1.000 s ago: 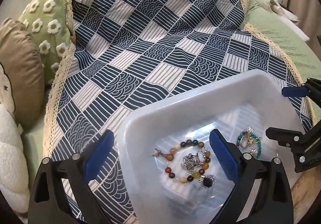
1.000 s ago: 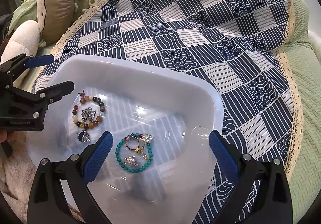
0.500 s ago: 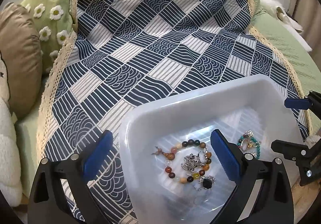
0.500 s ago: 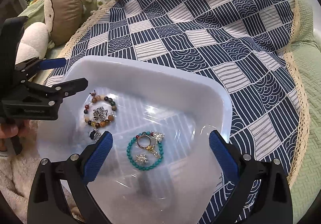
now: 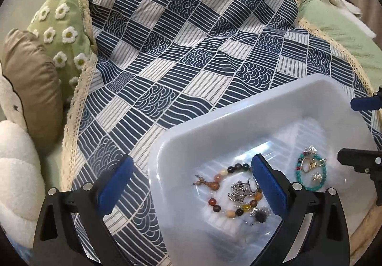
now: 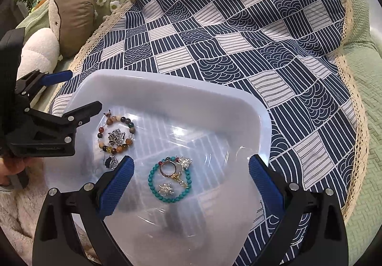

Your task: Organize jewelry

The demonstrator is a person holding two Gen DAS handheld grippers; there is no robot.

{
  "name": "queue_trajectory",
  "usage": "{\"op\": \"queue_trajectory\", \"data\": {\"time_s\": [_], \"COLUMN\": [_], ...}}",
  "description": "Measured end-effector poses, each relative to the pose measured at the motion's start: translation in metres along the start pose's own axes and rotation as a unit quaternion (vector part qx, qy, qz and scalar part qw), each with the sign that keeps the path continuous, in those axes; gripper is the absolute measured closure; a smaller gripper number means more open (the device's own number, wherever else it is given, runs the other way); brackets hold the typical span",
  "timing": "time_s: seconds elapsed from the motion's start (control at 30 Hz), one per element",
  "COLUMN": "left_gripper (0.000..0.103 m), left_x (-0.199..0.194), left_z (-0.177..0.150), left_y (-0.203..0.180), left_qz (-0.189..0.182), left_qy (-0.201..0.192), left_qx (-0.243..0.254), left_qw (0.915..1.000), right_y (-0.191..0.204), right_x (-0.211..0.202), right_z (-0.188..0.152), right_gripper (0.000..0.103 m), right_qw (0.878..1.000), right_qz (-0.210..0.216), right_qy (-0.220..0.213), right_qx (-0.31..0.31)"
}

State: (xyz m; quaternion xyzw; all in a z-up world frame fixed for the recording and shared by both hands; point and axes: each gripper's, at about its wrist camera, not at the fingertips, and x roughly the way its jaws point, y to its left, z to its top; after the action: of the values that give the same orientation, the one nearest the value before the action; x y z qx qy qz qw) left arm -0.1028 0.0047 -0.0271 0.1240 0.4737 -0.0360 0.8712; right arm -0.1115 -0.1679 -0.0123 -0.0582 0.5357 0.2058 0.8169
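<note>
While both grippers, left (image 5: 191, 182) and right (image 6: 189, 182), hover empty with jaws wide, the tray (image 6: 167, 89) below holds two bracelets apart: teal (image 6: 154, 188), mixed-bead (image 6: 130, 139). Beyond: patterned cloth (image 6: 238, 27), cushions (image 6: 76, 10).

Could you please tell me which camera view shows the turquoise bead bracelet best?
The right wrist view: the turquoise bead bracelet lies whole and central in the translucent bin. The left wrist view shows it small near the right edge.
</note>
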Motion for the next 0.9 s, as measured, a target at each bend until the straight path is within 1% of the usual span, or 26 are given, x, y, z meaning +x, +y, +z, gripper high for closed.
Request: {"op": "queue_trajectory", "data": {"time_s": [0.07, 0.13, 0.2, 0.33, 0.57, 0.83, 0.9], "left_gripper": [0.008, 0.008, 0.008, 0.008, 0.008, 0.008, 0.008], "left_x": [0.000, 0.001, 0.001, 0.004, 0.002, 0.006, 0.008], "left_z": [0.000, 0.000, 0.000, 0.000, 0.000, -0.001, -0.002], "left_y": [0.000, -0.001, -0.001, -0.001, -0.004, -0.006, -0.008], "left_qz": [0.001, 0.010, 0.008, 0.022, 0.015, 0.018, 0.025], "left_qy": [0.001, 0.004, 0.006, 0.012, 0.007, 0.015, 0.018], "left_qx": [0.001, 0.005, 0.004, 0.003, 0.007, 0.014, 0.019], "left_qw": [1.0000, 0.9999, 0.9999, 0.9997, 0.9998, 0.9996, 0.9993], "right_y": [0.001, 0.002, 0.003, 0.002, 0.005, 0.010, 0.011], "right_x": [0.001, 0.001, 0.002, 0.002, 0.004, 0.004, 0.003], "right_z": [0.000, -0.001, -0.001, -0.001, -0.001, -0.002, -0.002], "right_gripper": [0.008, 0.008, 0.008, 0.008, 0.008, 0.008, 0.008], "right_qw": [1.000, 1.000, 1.000, 1.000, 1.000, 1.000, 1.000], "right_qz": [-0.001, 0.001, 0.000, -0.001, 0.000, -0.001, 0.001], "right_qy": [0.001, 0.003, 0.004, 0.004, 0.010, 0.011, 0.011], "right_qx": [-0.004, -0.007, -0.008, -0.008, -0.016, -0.025, -0.025]}}
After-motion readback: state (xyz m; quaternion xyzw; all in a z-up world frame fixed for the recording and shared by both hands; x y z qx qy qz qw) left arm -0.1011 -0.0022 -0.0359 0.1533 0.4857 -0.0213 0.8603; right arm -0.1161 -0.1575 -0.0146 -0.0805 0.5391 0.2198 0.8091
